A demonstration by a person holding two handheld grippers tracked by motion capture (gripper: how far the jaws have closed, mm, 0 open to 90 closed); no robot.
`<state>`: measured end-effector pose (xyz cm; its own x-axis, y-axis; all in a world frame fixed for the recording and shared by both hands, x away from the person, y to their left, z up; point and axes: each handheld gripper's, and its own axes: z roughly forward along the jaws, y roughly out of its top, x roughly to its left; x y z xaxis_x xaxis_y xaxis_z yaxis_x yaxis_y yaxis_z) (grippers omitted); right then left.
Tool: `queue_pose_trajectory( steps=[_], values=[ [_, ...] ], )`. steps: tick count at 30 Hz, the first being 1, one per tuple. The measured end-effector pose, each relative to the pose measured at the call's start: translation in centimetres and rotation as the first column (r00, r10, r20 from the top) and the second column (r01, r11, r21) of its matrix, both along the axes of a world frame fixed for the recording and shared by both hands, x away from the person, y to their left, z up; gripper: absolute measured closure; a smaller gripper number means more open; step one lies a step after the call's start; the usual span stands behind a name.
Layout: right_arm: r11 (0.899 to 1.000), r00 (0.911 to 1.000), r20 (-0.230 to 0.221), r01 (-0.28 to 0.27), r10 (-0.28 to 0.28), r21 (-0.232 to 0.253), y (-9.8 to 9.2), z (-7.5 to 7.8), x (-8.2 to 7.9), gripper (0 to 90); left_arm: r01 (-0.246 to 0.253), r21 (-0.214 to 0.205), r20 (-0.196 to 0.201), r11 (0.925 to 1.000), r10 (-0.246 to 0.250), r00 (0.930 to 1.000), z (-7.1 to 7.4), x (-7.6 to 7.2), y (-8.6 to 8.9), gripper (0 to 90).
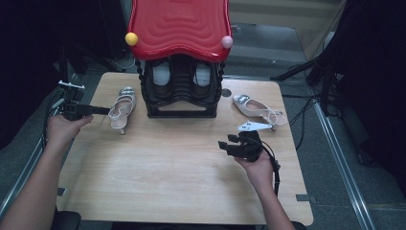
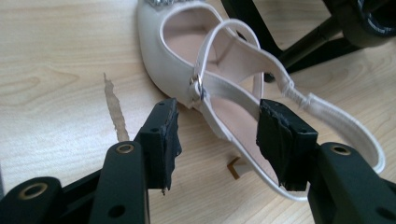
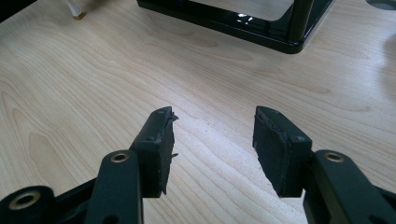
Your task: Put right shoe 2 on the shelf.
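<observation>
Left gripper (image 2: 217, 135) over a white heeled shoe (image 2: 219, 88) on the counter (image 1: 182, 163)

Its jaws stand apart, pads off the shoe, whose heel end and buckled strap lie just ahead between them. The right gripper (image 3: 212, 144), jaws also apart with nothing between, hovers above bare counter, a black stand (image 3: 261, 28) well ahead of it.

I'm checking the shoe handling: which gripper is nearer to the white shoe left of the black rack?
Left. The left gripper is right at the white shoe, jaws open around its heel; the right gripper hovers mid-table.
</observation>
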<state>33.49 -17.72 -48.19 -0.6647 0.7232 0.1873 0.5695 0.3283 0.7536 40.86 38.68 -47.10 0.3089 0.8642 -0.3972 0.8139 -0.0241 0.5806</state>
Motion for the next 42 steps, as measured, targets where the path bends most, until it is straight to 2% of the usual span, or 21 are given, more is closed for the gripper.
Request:
queue_pose_trajectory(
  steps=[6, 8, 11, 14, 17, 20, 21, 23, 26, 30, 31, 34, 35, 38, 39, 42],
  values=[
    [1.000, 1.0000, 0.001, 0.000, 0.000, 0.000, 0.0, 0.0, 0.0, 49.1, 0.010, 0.021, -0.002, 0.9997, -0.010, 1.0000, 1.1, 0.9, -1.0, 49.4],
    [1.000, 1.0000, 0.002, 0.001, -0.001, 0.002, -0.1, 0.0, 0.1, 49.1, 0.010, 0.028, -0.013, 0.9996, -0.009, 0.9999, 1.3, 1.4, -1.5, 49.6],
    [1.000, 1.0000, 0.004, 0.003, -0.003, 0.003, -0.1, 0.0, 0.0, 49.1, 0.014, 0.048, -0.029, 0.9988, -0.012, 0.9995, 1.3, 2.0, -2.1, 50.1],
    [1.000, 1.0000, 0.001, 0.007, -0.007, 0.004, -0.2, 0.0, 0.0, 49.0, -0.008, 0.041, -0.038, 0.9991, 0.009, 0.9992, 0.9, 2.6, -2.5, 50.8],
    [1.000, 1.0000, 0.003, 0.004, -0.004, 0.003, -0.2, 0.1, 0.0, 49.0, 0.017, 0.114, -0.092, 0.9934, -0.006, 0.9957, 0.5, 3.4, -2.5, 51.0],
    [1.000, 1.0000, 0.003, 0.004, -0.004, 0.003, -0.2, 0.1, 0.0, 49.0, -0.001, 0.139, -0.110, 0.9903, 0.016, 0.9938, 0.3, 3.9, -2.8, 51.4],
    [1.000, 1.0000, 0.003, 0.004, -0.004, 0.003, -0.2, 0.1, 0.0, 49.0, 0.012, 0.153, -0.124, 0.9882, 0.008, 0.9922, 0.2, 4.2, -2.7, 51.4],
    [1.000, 1.0000, 0.005, 0.003, -0.003, 0.000, -0.2, 0.1, 0.0, 49.0, -0.008, 0.149, -0.129, 0.9888, 0.027, 0.9912, 0.0, 4.5, -2.7, 51.6],
    [1.000, 1.0000, 0.004, 0.003, -0.003, -0.001, -0.2, 0.0, 0.0, 49.1, -0.004, 0.136, -0.177, 0.9907, 0.028, 0.9837, -0.4, 5.1, -2.8, 51.7],
    [1.000, 1.0000, 0.005, 0.002, -0.002, -0.003, -0.1, 0.0, 0.0, 49.0, -0.025, 0.178, -0.206, 0.9837, 0.063, 0.9765, -0.6, 5.9, -3.4, 53.3],
    [1.000, 1.0000, 0.006, 0.002, -0.002, -0.003, -0.1, 0.0, 0.0, 49.0, -0.039, 0.180, -0.220, 0.9829, 0.079, 0.9723, -0.7, 6.2, -3.7, 53.9],
    [1.000, 1.0000, 0.006, 0.003, -0.003, -0.004, -0.1, 0.1, -0.1, 49.0, -0.047, 0.182, -0.243, 0.9821, 0.091, 0.9658, -1.2, 6.6, -3.9, 55.1],
    [1.000, 1.0000, 0.006, 0.003, -0.003, -0.004, -0.1, 0.1, -0.1, 49.0, -0.028, 0.199, -0.253, 0.9795, 0.079, 0.9642, -1.4, 6.7, -3.9, 56.9],
    [1.000, 1.0000, 0.006, 0.003, -0.003, -0.003, -0.2, 0.1, -0.1, 49.0, -0.053, 0.196, -0.257, 0.9792, 0.103, 0.9608, -1.5, 6.8, -3.9, 61.1],
    [1.000, 1.0000, 0.005, 0.003, -0.003, -0.003, -0.2, 0.1, -0.1, 49.0, -0.054, 0.209, -0.255, 0.9764, 0.108, 0.9608, -1.5, 6.8, -3.8, 62.6],
    [1.000, 1.0000, 0.007, 0.001, -0.001, -0.005, -0.1, 0.1, 0.0, 49.0, -0.075, 0.218, -0.261, 0.9730, 0.132, 0.9564, -1.5, 6.8, -3.7, 72.9]
  ],
)
